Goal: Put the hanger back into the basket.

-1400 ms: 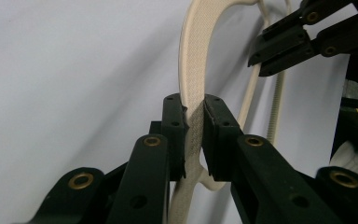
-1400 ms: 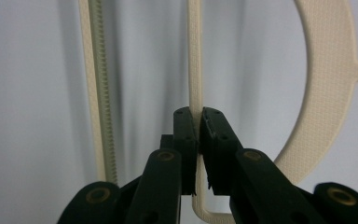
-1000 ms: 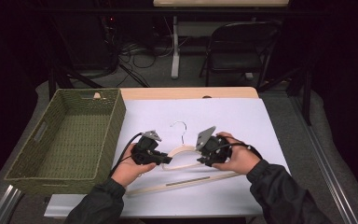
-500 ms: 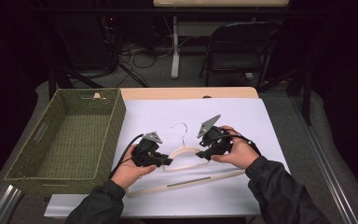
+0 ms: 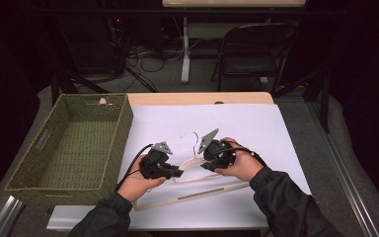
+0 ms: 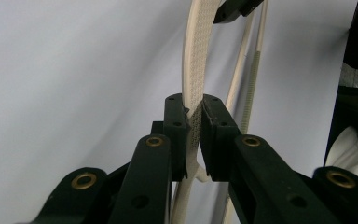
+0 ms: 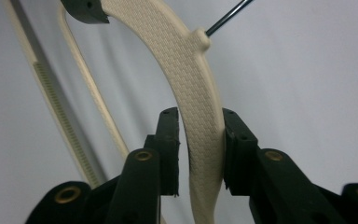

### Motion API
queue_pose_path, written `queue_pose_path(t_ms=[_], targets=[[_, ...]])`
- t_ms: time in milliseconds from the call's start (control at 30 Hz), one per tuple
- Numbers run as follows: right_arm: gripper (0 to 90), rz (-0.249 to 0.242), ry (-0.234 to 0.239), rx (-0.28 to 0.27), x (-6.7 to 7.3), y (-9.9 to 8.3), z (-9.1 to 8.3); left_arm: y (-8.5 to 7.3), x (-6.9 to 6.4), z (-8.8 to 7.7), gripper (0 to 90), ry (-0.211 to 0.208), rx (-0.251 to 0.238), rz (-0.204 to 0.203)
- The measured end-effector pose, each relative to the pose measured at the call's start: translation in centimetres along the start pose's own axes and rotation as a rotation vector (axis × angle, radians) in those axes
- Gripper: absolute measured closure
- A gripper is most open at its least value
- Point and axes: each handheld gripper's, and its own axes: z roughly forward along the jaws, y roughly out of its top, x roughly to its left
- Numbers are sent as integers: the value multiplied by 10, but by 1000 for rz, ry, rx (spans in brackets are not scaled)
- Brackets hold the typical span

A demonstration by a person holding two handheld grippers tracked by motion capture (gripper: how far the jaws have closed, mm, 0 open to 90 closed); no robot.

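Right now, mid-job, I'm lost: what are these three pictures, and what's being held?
No robot arm here: a person holds a hand tool with two black fingers in each hand. The high view looks down on a white table; each gripper view looks along one tool's own fingers. On the table lie a cream hanger and a green woven basket, which looks empty. The left gripper is shut on the hanger's arm. The right gripper straddles the other arm, one finger touching, a gap at the other, so not clamped yet.
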Motion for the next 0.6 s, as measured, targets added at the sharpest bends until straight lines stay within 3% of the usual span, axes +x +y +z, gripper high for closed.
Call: queue_pose_path(t_ms=[133, 300, 433, 467, 600], targets=[[745, -32, -12, -11, 2, -1, -2, 0, 0, -1, 800, -16, 1, 2], [747, -57, -23, -14, 4, -2, -4, -2, 1, -2, 666, -42, 19, 6], [747, -68, -27, -16, 5, -2, -6, -7, 2, -2, 642, -46, 53, 1], [748, -70, -32, -19, 6, -2, -6, -10, 4, 0, 642, -70, 68, -1], [748, -74, -35, -18, 6, -2, -7, -14, 5, 2, 649, -88, 88, -5]])
